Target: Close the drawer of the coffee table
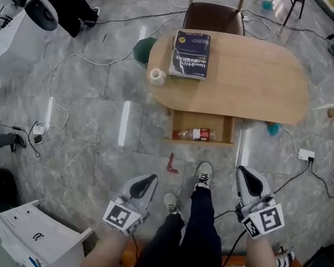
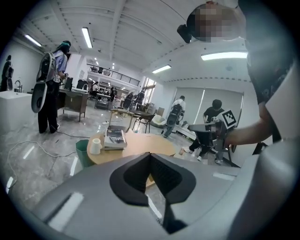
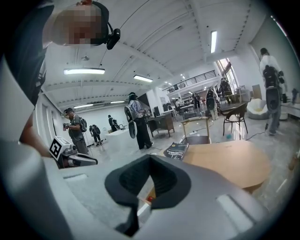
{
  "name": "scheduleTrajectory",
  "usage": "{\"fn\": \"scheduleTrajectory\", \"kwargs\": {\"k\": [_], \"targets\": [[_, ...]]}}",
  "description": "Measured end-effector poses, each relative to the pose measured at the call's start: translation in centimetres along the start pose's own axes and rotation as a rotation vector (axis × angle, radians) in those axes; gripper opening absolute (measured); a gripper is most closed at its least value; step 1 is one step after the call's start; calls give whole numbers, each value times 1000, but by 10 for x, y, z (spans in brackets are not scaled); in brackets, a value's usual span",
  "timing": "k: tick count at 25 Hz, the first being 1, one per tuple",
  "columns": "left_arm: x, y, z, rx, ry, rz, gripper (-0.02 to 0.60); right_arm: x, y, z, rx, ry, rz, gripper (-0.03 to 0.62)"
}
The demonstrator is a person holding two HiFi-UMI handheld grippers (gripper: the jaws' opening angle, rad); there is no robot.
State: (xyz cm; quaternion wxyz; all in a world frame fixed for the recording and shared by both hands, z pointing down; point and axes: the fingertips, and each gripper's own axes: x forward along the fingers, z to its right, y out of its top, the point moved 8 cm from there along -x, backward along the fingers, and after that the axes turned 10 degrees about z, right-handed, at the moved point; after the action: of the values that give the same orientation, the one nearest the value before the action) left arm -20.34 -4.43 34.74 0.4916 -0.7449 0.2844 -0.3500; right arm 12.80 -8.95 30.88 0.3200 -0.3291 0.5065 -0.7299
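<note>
Head view — drawer (image 1: 217,123) open, well ahead of both | left gripper (image 1: 143,185) closed, empty | right gripper (image 1: 250,180) closed, empty

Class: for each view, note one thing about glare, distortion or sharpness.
Head view: white glare streaks lie on the glossy floor; the coffee table is sharp. Left gripper view: fisheye bends the room within a dark border; the left gripper looks soft up close. Right gripper view: fisheye curve again; the right gripper is blurred.
</note>
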Motion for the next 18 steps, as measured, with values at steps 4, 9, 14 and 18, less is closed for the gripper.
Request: {"fn": "scheduleTrajectory", "kwargs": {"k": [4,9,14,18], "targets": [[27,-38,-21,-20,28,-28,-2,19,-34,24,-1,16,-56,0],[54,-74,-45,-26,63,-35,-2,52,-82,51,-1,29,-106,0],[79,-118,-78,-21,91,-38,-2,83,-134,77,-1,14,-120,0],[92,-154,-101,11,73,-59,-2,99,-174,91,0,8,-135,0]]}}
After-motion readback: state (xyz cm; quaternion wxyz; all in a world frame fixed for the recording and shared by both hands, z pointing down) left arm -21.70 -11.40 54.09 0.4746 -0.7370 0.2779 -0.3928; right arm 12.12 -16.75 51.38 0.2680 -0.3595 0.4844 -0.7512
